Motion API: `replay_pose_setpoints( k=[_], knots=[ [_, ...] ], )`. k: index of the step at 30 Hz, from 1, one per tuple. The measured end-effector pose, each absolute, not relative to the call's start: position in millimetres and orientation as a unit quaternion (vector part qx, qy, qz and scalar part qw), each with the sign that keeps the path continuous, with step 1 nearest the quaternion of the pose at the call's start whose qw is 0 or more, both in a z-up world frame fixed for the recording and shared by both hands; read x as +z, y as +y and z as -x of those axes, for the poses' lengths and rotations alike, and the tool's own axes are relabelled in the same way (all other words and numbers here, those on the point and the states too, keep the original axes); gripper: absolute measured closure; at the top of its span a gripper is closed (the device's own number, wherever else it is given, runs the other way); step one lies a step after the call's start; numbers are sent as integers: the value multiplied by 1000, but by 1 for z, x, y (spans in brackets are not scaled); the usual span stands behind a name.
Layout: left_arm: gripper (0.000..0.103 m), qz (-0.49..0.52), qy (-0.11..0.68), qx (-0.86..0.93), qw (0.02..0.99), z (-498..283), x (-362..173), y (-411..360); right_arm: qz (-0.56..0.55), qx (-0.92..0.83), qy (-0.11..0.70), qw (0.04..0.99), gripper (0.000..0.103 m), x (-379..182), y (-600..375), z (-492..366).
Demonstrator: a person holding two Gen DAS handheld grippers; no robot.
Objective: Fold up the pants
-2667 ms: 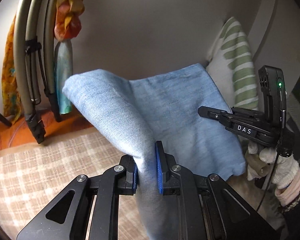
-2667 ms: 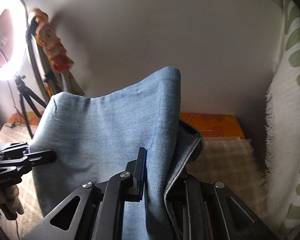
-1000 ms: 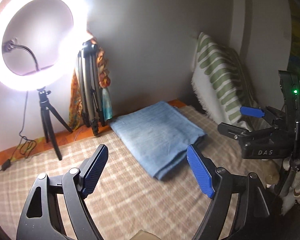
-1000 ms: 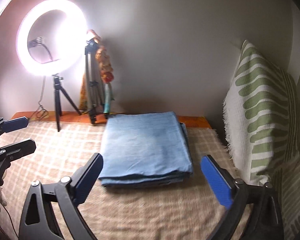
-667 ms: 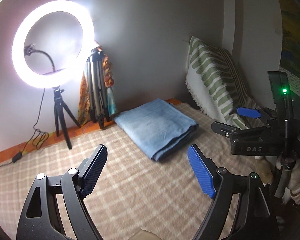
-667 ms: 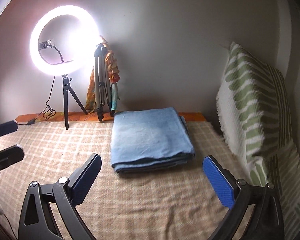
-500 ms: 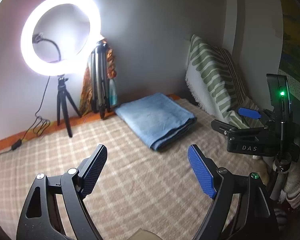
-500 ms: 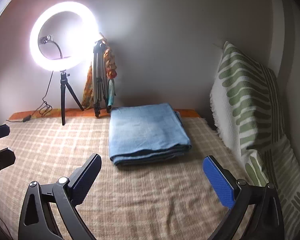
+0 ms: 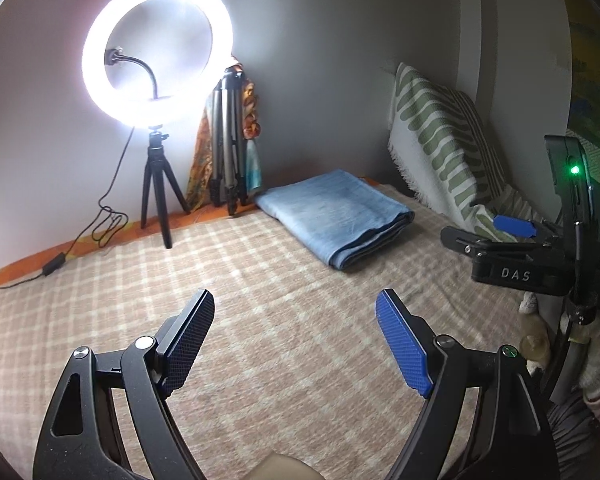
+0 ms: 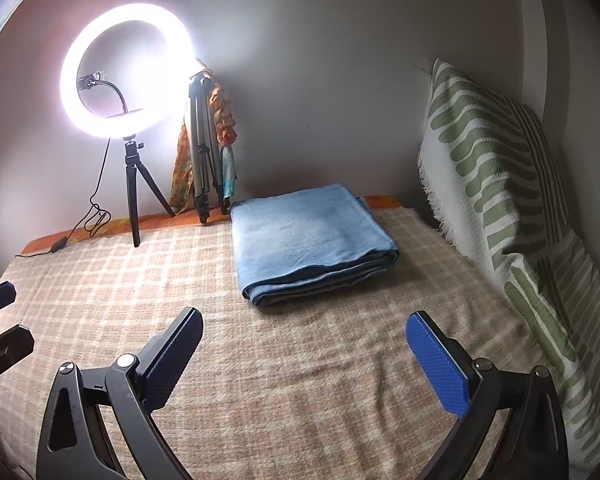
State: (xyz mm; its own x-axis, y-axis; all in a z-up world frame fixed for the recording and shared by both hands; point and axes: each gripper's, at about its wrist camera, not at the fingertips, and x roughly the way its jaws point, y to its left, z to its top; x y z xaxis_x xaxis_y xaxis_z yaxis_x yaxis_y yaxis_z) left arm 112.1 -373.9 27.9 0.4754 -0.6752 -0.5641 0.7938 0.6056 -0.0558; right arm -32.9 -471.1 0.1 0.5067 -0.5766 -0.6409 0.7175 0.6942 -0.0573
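Folded pants (image 10: pixel 308 240) on blanket (image 10: pixel 300 380), pillow (image 10: pixel 500 184) right.

A lit ring light (image 10: pixel 126 70) beside a folded tripod (image 10: pixel 202 148), striped pillow (image 10: pixel 496 168) opposite

Count, seen from tools:

- Folded pants (image 10: pixel 308 236): one, blue stack, ahead of both grippers.
- Grippers: two. Left gripper (image 9: pixel 296 340), right gripper (image 10: pixel 304 354); each two blue pads, spread wide, nothing between.
- Ring light (image 10: pixel 126 70): one, lit, far ahead-left.
- Tripods: two. Black tripod (image 10: pixel 134 192) under light; folded silver tripod (image 10: pixel 202 160) just beside it.
- Striped pillow (image 10: pixel 496 168): one, right of right gripper.
- Checked blanket (image 10: pixel 292 380): one, beneath everything.
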Motion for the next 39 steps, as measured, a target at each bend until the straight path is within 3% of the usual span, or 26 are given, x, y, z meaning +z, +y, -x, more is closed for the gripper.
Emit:
replay_pose_setpoints(
  k=[8,16,39],
  knots=[
    [20,-123,262,-417,862,-109,22,-370,-119,-377,309,865,0,-4,-472,34],
    [5,-132,267,-409,863,-107,18,-369,-111,-382,304,865,0,-3,-467,30],
    [4,-110,280,-394,869,-118,19,-357,-109,-389,306,862,0,-7,-467,25]
  ],
)
